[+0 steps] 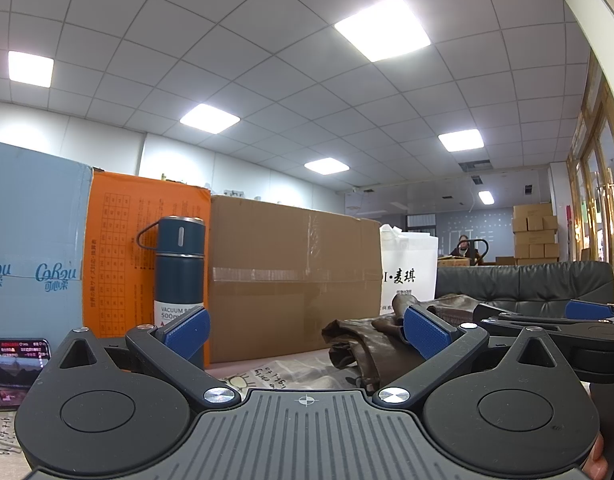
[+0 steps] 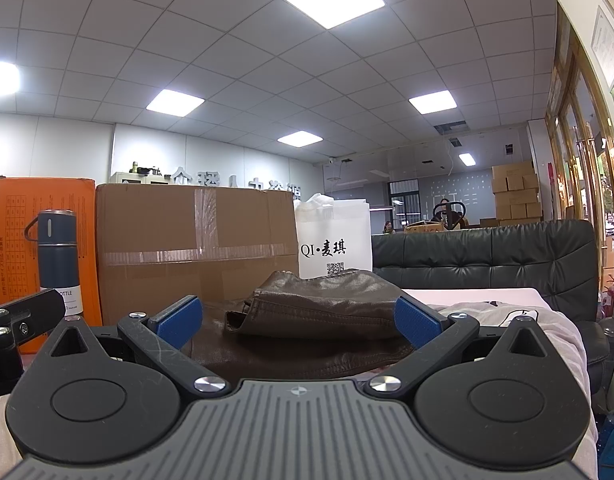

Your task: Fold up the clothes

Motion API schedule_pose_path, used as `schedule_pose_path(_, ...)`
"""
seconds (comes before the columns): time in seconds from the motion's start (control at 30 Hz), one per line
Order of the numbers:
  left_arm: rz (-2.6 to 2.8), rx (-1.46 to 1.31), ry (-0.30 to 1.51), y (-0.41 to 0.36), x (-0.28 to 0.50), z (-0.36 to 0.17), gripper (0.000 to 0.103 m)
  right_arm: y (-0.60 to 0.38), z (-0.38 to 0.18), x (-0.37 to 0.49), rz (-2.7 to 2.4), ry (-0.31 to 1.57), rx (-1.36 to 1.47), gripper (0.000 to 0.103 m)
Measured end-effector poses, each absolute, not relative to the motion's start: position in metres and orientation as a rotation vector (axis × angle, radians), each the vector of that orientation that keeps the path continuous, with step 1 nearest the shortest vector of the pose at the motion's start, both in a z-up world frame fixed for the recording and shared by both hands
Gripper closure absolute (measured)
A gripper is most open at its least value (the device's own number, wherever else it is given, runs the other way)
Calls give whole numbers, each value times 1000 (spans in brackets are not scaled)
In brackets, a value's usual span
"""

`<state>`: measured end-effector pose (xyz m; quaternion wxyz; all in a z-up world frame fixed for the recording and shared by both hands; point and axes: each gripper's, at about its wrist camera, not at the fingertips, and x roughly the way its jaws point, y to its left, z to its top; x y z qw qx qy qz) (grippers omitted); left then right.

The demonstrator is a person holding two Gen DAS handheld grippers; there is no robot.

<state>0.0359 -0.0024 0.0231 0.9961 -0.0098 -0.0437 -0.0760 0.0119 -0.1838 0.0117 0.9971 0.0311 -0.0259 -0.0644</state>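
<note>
From the left wrist camera, the left gripper (image 1: 307, 332) sits low over the table, and its two blue pads (image 1: 189, 330) are spread wide apart with nothing between them. A brown leather jacket (image 1: 367, 344) lies crumpled on the table, just ahead and a bit to the right, by the right pad. The table (image 1: 283, 364) has a cloth with scribbles on it. A dark blue bottle (image 1: 179, 264) stands upright behind the left pad. Behind it are a light blue box (image 1: 31, 248), an orange box (image 1: 123, 240) and a big brown box (image 1: 291, 272), side by side. A white bag (image 1: 411, 272) stands to the right of the brown box. A phone (image 1: 11, 372) with its screen lit lies at the far left. The right gripper (image 1: 555, 320) pokes in from the right side, and you cannot tell from here how it stands. A black sofa (image 1: 527, 284) is behind it. From the right wrist camera, the right gripper (image 2: 299, 320) is also spread wide, holding nothing. The jacket (image 2: 323, 320) lies in a heap right in front of it, between the two pads but not pinched. A light cloth (image 2: 507, 320) lies to the right of the jacket. The bottle (image 2: 59, 256), the orange box (image 2: 19, 220), the brown box (image 2: 195, 240), the bag (image 2: 335, 244) and the sofa (image 2: 487, 256) stand behind. A piece of the left gripper (image 2: 15, 324) shows at the left edge.
</note>
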Motion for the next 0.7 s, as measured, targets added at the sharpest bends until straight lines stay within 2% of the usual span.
schedule_pose_path(0.7, -151, -29, -86, 0, 36, 23, 0, -184, 11, 13, -129, -51, 66, 0)
